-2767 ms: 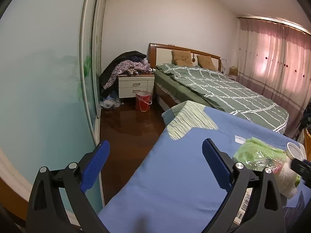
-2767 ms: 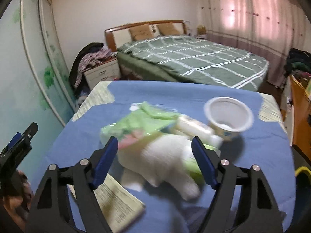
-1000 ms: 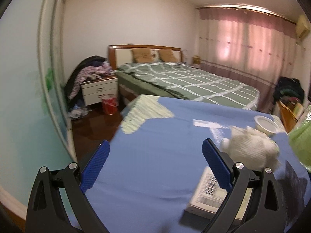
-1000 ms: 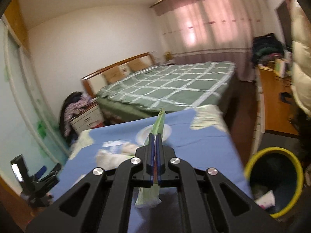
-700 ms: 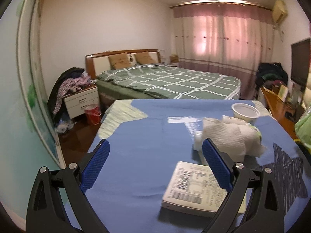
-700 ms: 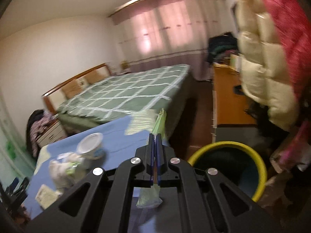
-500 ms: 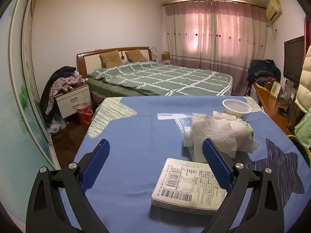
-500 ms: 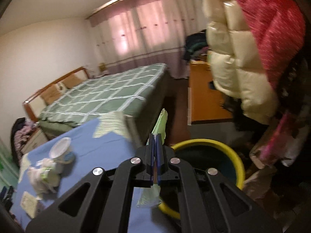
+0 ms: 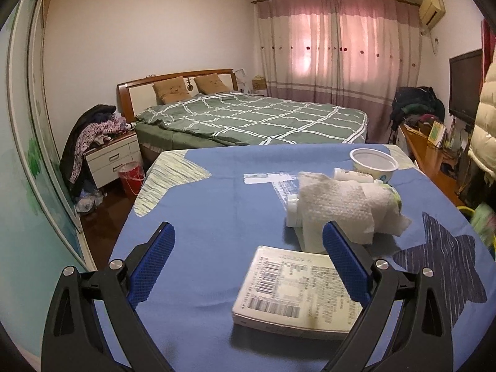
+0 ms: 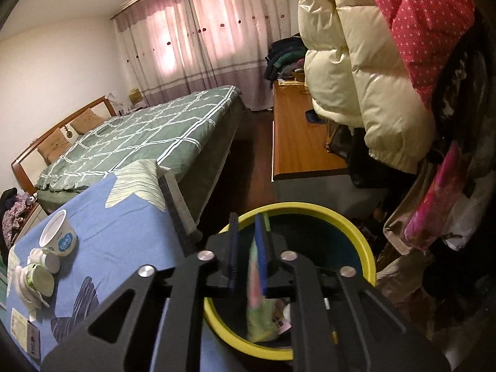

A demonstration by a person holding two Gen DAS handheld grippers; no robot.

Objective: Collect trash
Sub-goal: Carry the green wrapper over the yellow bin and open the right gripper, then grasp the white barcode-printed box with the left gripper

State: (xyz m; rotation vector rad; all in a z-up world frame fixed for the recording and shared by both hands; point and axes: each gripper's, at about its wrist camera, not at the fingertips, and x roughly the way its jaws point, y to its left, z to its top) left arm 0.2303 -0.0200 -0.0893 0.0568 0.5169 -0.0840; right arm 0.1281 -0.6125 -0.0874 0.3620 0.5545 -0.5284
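Note:
My right gripper point(image 10: 245, 217) hangs over the yellow-rimmed bin point(image 10: 356, 241) beside the table. Its jaws are opening; the pale green wrapper point(image 10: 259, 319) sags blurred between them into the bin, touching only the right pad. My left gripper point(image 9: 246, 226) stands open over the blue tablecloth point(image 9: 198, 217), holding nothing. Under its right finger lies a flat printed packet point(image 9: 297, 294). Beyond it sit a crumpled paper towel point(image 9: 338, 204), a small white bottle point(image 9: 291, 214) and an empty white cup point(image 9: 373, 161). The wrapper point(image 9: 482, 220) also shows at the right edge there.
A green checked bed point(image 9: 248, 121) stands behind the table, with a nightstand point(image 9: 113, 158) and red bucket point(image 9: 131, 175) to its left. Right of the bin are a wooden desk point(image 10: 297, 136) and hanging padded jackets point(image 10: 356, 62). A clear plastic sheet point(image 9: 269, 178) lies on the cloth.
My right gripper swung from over the table down to the bin and its shut jaws parted, the wrapper slipping lower. My left gripper turned right to face the table's litter.

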